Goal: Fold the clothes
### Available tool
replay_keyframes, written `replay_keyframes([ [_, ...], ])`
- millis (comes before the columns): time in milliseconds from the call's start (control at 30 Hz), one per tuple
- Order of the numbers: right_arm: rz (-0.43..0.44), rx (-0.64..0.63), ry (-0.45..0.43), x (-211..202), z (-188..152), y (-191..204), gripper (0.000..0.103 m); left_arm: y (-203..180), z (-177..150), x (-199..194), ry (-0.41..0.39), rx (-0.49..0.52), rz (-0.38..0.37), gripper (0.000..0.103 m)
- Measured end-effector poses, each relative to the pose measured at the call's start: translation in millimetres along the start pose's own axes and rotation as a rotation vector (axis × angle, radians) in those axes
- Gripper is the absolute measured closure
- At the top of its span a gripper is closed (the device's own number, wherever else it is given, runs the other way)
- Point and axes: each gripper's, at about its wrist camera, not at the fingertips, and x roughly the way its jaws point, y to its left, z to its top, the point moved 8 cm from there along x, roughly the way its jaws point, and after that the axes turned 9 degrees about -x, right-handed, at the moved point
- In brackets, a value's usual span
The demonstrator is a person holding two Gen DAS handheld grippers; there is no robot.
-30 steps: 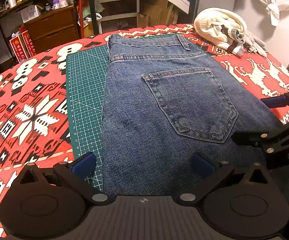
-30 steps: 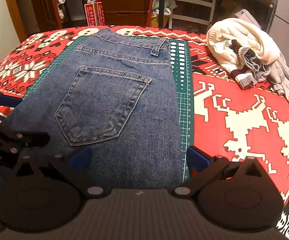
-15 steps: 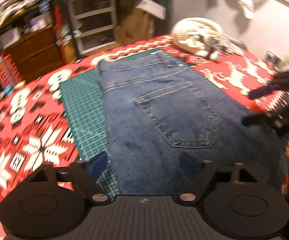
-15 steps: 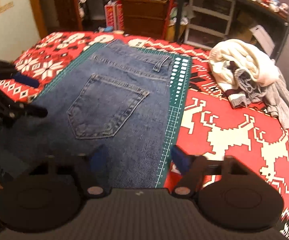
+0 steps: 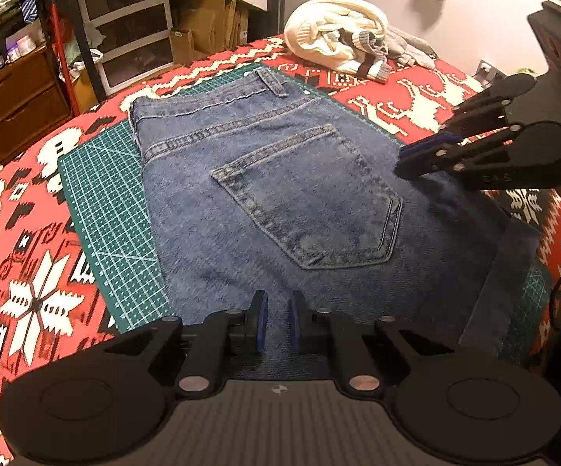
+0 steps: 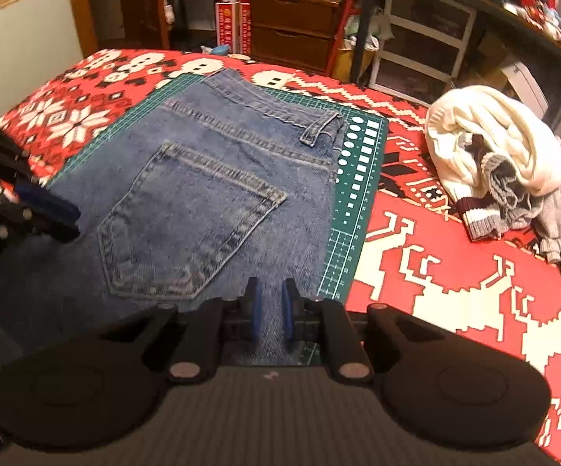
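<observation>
Folded blue jeans (image 5: 300, 202) (image 6: 202, 213) lie flat on a green cutting mat (image 5: 105, 194) (image 6: 358, 178), back pocket up, waistband at the far end. My left gripper (image 5: 277, 320) hovers over the near edge of the jeans, its blue pads drawn close with only a narrow slit and nothing held. It also shows at the left edge of the right wrist view as the left gripper (image 6: 59, 219). My right gripper (image 6: 269, 310) stands the same way over the jeans' near right part, empty. The left wrist view shows the right gripper (image 5: 408, 159) above the jeans' right edge.
A red, white and black patterned blanket (image 5: 20, 252) (image 6: 455, 291) covers the surface under the mat. A pile of white and grey clothes (image 5: 338, 35) (image 6: 494, 155) sits at the far right corner. Drawers, shelves and boxes stand beyond the far edge.
Both grippers went from wide open to nearly closed. Both cameras have drawn back and up, so more of the jeans shows. The right gripper has risen in the left wrist view.
</observation>
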Motion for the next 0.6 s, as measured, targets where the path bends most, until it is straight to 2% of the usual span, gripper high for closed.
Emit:
replay_keyframes([
  [433,0.039,0.036,0.087,-38,-36,2,0.090,3,-21,-15,0.062,-0.050,-0.037,0.091],
  [600,0.076,-0.005,0.016,-51,-13,22,0.090,-7,-14,-21,0.033,-0.092,-0.078,0.091],
])
